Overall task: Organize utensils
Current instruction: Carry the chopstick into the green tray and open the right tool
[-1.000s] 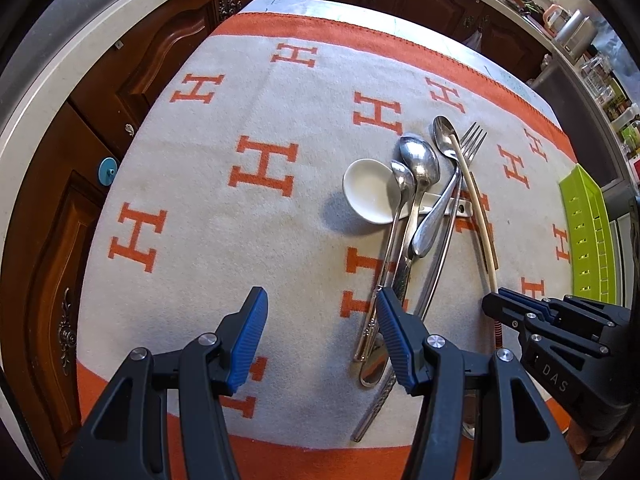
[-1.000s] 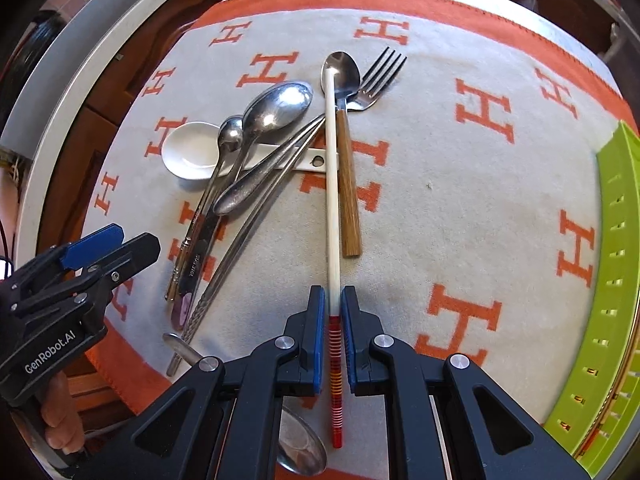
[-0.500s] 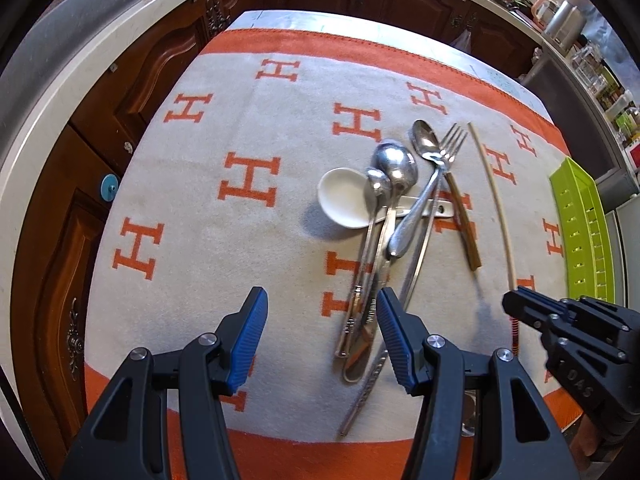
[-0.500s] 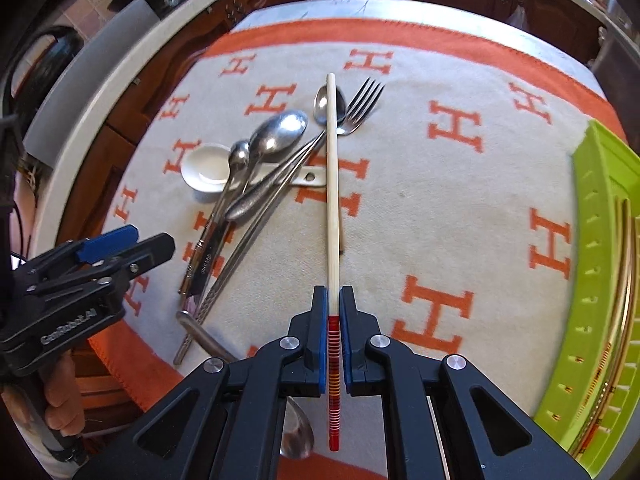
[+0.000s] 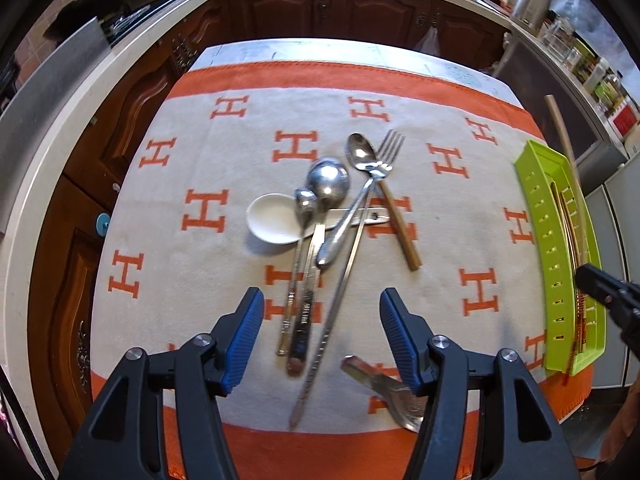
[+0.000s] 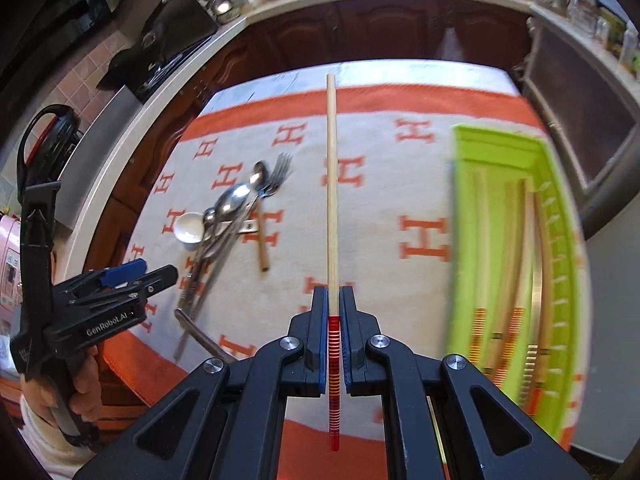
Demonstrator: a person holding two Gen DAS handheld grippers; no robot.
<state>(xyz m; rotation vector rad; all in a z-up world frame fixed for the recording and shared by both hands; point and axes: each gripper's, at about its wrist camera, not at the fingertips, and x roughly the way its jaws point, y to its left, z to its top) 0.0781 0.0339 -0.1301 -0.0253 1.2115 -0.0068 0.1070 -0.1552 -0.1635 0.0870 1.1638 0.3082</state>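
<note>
My right gripper (image 6: 332, 300) is shut on a pale wooden chopstick (image 6: 331, 200) with a red banded end, held in the air and pointing away, just left of the green tray (image 6: 500, 220). The same chopstick (image 5: 562, 136) rises over the tray (image 5: 540, 240) in the left wrist view. My left gripper (image 5: 322, 312) hovers over the utensil pile, jaws opening, gripping nothing. The pile holds a white ceramic spoon (image 5: 272, 218), a large metal spoon (image 5: 328, 180), a fork (image 5: 390, 148) and a wooden-handled spoon (image 5: 362, 152).
The orange and white cloth (image 5: 200, 148) covers the table. Several chopsticks (image 6: 516, 280) lie inside the green tray. Another metal utensil (image 5: 384, 384) lies near the front edge. Dark wood cabinets (image 5: 360, 12) and a counter ring the table. A hand (image 6: 80, 384) holds the left gripper.
The right gripper lifted the wooden chopstick off the pile and carried it right, up to the green tray. The left gripper rose and pulled back, so the pile looks smaller.
</note>
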